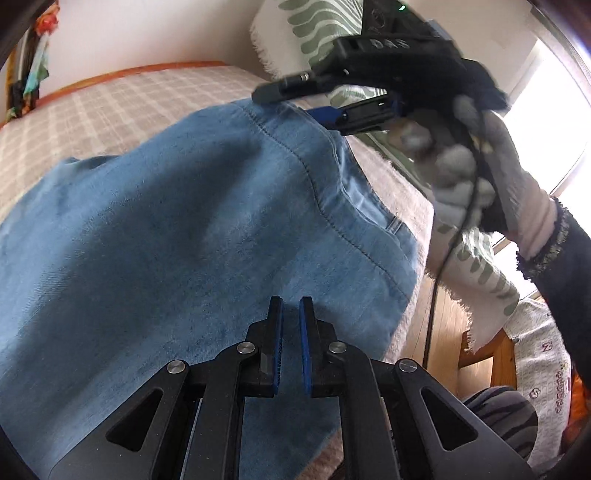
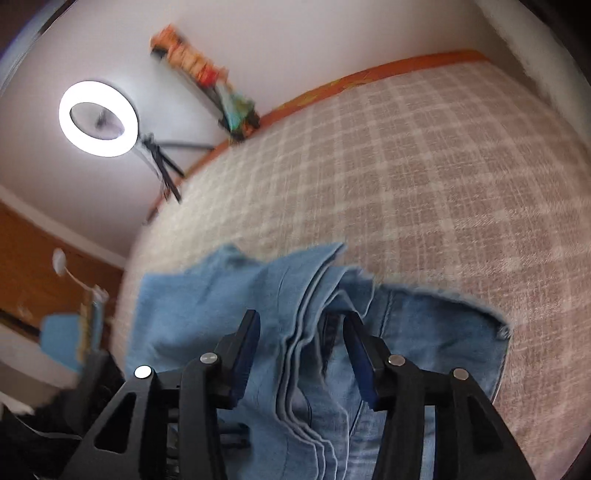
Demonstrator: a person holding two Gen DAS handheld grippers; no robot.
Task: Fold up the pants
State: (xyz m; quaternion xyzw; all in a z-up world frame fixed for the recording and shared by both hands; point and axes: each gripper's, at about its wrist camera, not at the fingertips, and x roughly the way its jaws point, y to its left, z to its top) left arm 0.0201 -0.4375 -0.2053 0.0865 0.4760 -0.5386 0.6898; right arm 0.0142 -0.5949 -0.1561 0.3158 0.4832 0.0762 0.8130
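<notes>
**Jeans lying folded on the bed, both tools above them**

Currently lying on the bed (image 1: pixel 110 96): blue denim pants (image 1: pixel 177 236), folded into a broad slab on the checked beige cover, one stitched seam running across the top layer.

Hovering low over the near part of the denim in the left wrist view: left tool (image 1: pixel 291 306), blue pads nearly together, only a narrow slit between them, gripping nothing.

Showing only in that view: right tool (image 1: pixel 295 101), held by a grey-gloved right hand (image 1: pixel 465 173), reaching toward the far edge of the pants; fingers standing apart, upper one black, lower one blue-padded. Hard to tell whether touching the cloth. Also showing there: a white cloth with green leaf print (image 1: pixel 317 33) behind the tool, and bright window light at the right.

Showing only in the right wrist view: stacked layer edges of the pants (image 2: pixel 306 354) running between the spread fingers of the right tool (image 2: pixel 300 321), jaws standing wide on either side of the fold, not pinching it. Glowing at the far left there: a ring light (image 2: pixel 98 118) on a tripod, beyond the bed's orange edge.
</notes>
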